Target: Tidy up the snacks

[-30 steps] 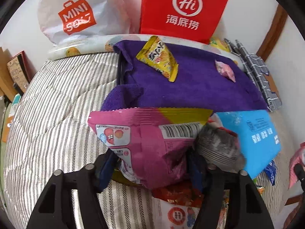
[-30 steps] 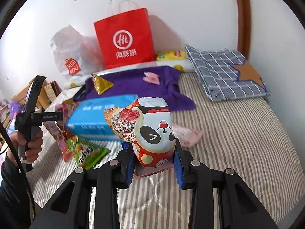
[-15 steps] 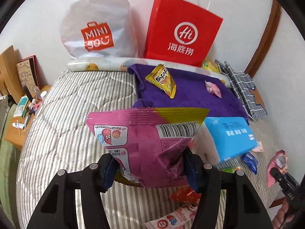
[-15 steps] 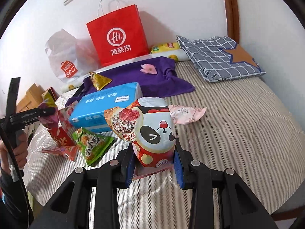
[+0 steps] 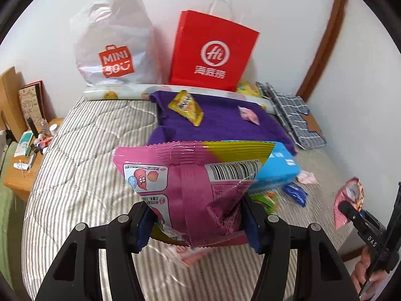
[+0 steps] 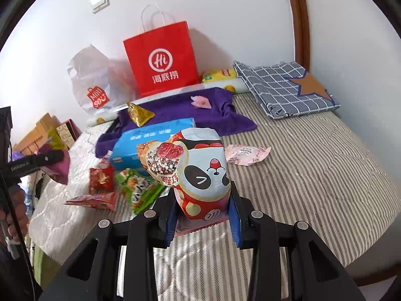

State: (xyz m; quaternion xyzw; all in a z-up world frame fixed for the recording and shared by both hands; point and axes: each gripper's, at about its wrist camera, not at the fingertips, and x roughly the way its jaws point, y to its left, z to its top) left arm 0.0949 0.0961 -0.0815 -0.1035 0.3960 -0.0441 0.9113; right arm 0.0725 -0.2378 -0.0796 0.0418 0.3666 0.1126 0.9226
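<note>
My left gripper [image 5: 198, 222] is shut on a pink and yellow snack bag [image 5: 190, 180], held above the striped bed. My right gripper [image 6: 203, 222] is shut on a panda-print snack bag [image 6: 195, 168], also held above the bed. Loose snacks lie on the bed: a green packet [image 6: 140, 190], a red packet [image 6: 101, 179], a flat pink packet [image 6: 95, 199] and a pale pink packet [image 6: 244, 154]. A yellow packet [image 5: 186, 106] and a small pink packet [image 5: 248, 115] lie on the purple towel [image 5: 225, 125]. The right gripper shows at the far right of the left wrist view [image 5: 351, 210].
A red paper bag [image 5: 213, 52] and a white Miniso plastic bag [image 5: 112, 50] stand against the wall at the bed's head. A blue tissue pack [image 6: 153, 140] lies by the towel. A folded checked cloth [image 6: 283, 87] sits at the right. A cluttered nightstand [image 5: 27, 148] is at the left.
Both grippers have lifted and pulled back from the wall with their bags still held. More of the bed and both standing bags show now.
</note>
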